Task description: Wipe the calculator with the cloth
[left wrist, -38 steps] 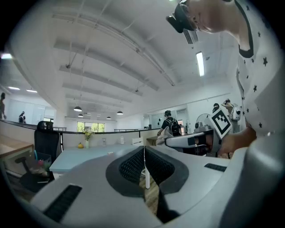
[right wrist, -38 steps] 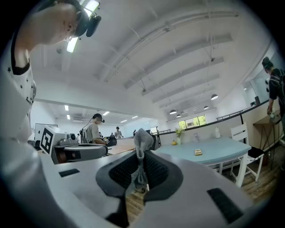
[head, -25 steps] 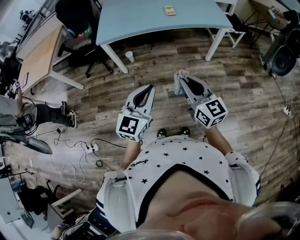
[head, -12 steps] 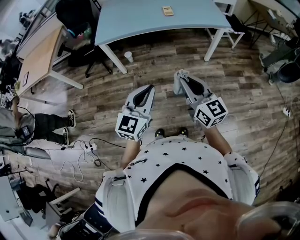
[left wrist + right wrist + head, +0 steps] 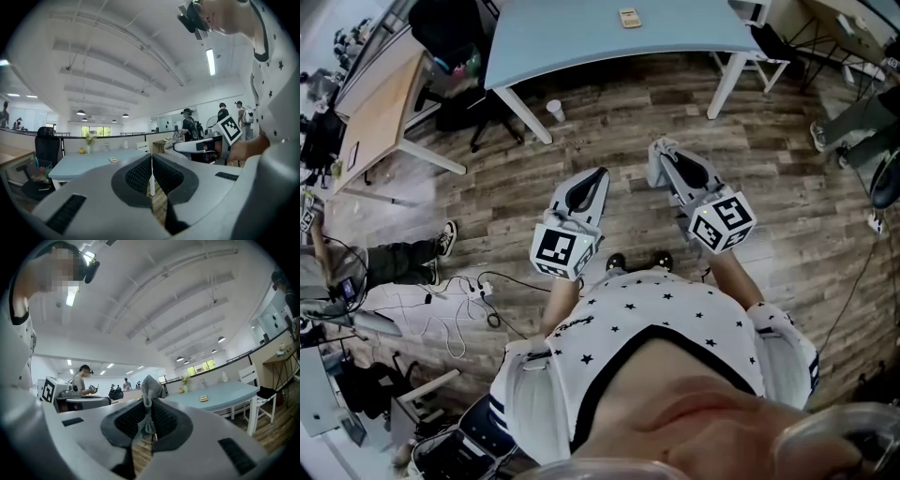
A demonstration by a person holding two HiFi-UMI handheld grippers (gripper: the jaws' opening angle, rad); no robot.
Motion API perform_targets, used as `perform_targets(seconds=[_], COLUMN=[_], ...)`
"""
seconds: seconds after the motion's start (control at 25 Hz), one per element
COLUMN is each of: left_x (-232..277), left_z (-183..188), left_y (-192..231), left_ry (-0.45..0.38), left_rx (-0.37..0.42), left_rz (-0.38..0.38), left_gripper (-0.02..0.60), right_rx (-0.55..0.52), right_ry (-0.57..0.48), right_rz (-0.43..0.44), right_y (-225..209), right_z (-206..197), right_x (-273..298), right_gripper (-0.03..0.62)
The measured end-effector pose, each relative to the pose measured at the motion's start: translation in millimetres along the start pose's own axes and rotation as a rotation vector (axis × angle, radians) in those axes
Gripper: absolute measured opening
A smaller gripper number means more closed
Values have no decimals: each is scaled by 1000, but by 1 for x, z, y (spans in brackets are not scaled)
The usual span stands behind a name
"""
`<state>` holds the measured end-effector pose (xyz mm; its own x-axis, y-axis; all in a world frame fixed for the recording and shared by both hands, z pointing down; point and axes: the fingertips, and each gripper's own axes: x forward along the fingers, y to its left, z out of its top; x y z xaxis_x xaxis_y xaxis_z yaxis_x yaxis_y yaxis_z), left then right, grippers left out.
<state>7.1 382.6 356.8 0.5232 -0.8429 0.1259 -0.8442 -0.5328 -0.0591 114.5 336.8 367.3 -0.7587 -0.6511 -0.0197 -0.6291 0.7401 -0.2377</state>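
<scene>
A small yellowish calculator (image 5: 629, 17) lies on the light blue table (image 5: 581, 37) far ahead, also seen as calculator (image 5: 113, 160) and calculator (image 5: 203, 399). My right gripper (image 5: 661, 159) is shut on a grey cloth (image 5: 150, 389), whose bunched end sticks up past the jaw tips; in the head view the cloth (image 5: 664, 147) shows at the tips. My left gripper (image 5: 598, 176) is shut with nothing between its jaws. Both grippers hang over the wood floor, well short of the table.
A paper cup (image 5: 554, 111) stands on the floor by a table leg. A black office chair (image 5: 455, 37) and a wooden desk (image 5: 380, 108) are at the left, cables (image 5: 469, 300) lie on the floor, and a seated person's legs (image 5: 403, 248) show at left. Other people stand behind.
The view has shifted slightly; table and calculator sit a little higher and further left in the frame. Both grippers hold the same pose. People at the edges have moved.
</scene>
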Motion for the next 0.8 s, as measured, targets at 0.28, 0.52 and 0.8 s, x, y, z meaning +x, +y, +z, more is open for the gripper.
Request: perform_targets(seconds=[0.28,0.52,0.8], left_x=[7,7,7], left_z=[8,5,0], left_y=[-15,-20,-16], left_ry=[-10,-4,2], left_rx=[15,8,1], left_rz=[33,47,53], left_gripper=[29,29,29], right_rx=[24,32,41], right_ry=[-13,-8,-6], right_rz=[9,44,44], right_y=[-18,-16,-20], right_z=[5,2,-1], right_x=[-14,-16,-12], right_gripper=[41,41,41])
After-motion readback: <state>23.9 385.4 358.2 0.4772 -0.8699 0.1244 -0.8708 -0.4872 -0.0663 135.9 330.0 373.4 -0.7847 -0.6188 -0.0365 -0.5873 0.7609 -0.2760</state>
